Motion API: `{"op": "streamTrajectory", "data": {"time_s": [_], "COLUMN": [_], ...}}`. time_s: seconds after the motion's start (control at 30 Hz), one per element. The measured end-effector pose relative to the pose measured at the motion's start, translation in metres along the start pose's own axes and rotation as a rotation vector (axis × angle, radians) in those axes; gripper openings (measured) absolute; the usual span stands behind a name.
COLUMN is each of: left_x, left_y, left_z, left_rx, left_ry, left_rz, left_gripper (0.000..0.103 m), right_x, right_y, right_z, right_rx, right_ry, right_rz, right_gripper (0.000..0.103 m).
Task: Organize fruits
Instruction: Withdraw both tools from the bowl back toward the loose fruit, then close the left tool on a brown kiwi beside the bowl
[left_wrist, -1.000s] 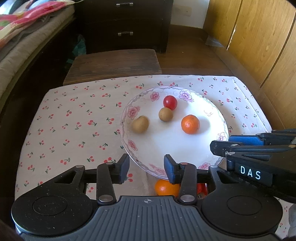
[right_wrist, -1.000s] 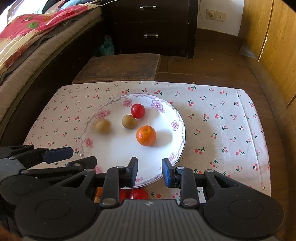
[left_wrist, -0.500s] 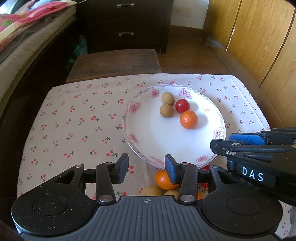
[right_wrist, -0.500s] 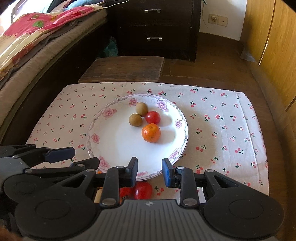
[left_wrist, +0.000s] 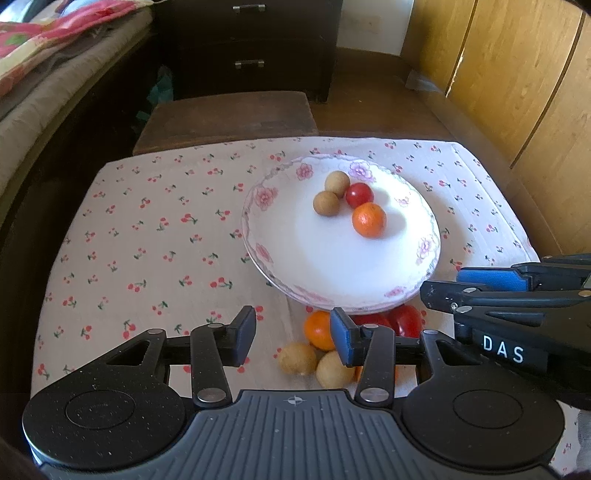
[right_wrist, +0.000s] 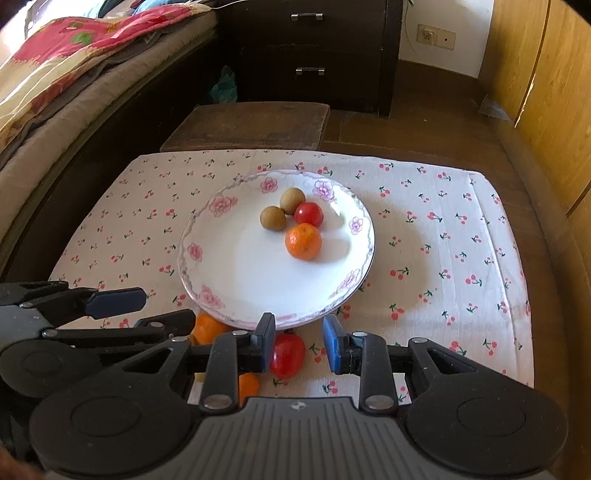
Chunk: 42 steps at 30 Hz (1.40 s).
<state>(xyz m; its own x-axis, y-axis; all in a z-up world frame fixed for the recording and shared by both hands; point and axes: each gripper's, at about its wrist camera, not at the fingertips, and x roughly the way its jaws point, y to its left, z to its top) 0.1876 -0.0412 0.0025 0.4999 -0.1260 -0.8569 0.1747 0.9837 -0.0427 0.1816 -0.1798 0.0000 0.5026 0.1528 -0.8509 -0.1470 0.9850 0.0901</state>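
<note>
A white floral plate (left_wrist: 280, 243) (right_wrist: 207, 266) on the cherry-print cloth holds two brown fruits (left_wrist: 326, 203) (right_wrist: 273, 218), a red tomato (left_wrist: 358, 195) (right_wrist: 308, 214) and an orange (left_wrist: 368, 219) (right_wrist: 303, 240), clustered at its far side. In front of the plate lie loose fruits: an orange (left_wrist: 317, 330) (right_wrist: 208, 328), tomatoes (left_wrist: 406, 319) (right_wrist: 287, 354) and two brown fruits (left_wrist: 297, 359). My left gripper (left_wrist: 293, 338) is open and empty, near the loose fruits. My right gripper (right_wrist: 299, 341) is open and empty, with a tomato just beyond its left finger.
The cloth (left_wrist: 147, 229) covers a low table. A dark wooden stool (right_wrist: 247, 122) stands behind it, a dresser (right_wrist: 314, 55) further back. A bed (right_wrist: 55, 74) runs along the left and wooden cabinet doors (left_wrist: 517, 74) along the right.
Both grippers pulled back from the plate, uncovering more loose fruits in front of it. The fruits on the plate gathered at its far side.
</note>
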Motion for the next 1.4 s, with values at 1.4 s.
{"op": "streamTrajectory", "data": {"time_s": [1.4], "left_x": [0.022], "left_y": [0.016], "left_z": [-0.018], "left_rx": [-0.104], "left_ry": [0.065], "left_rz": [-0.016], "left_gripper": [0.054], "right_x": [0.005], "right_y": [0.000], "right_z": [-0.019], "right_rx": [-0.007], "right_ry": [0.075], "right_rz": [0.023], "right_gripper": [0.030]}}
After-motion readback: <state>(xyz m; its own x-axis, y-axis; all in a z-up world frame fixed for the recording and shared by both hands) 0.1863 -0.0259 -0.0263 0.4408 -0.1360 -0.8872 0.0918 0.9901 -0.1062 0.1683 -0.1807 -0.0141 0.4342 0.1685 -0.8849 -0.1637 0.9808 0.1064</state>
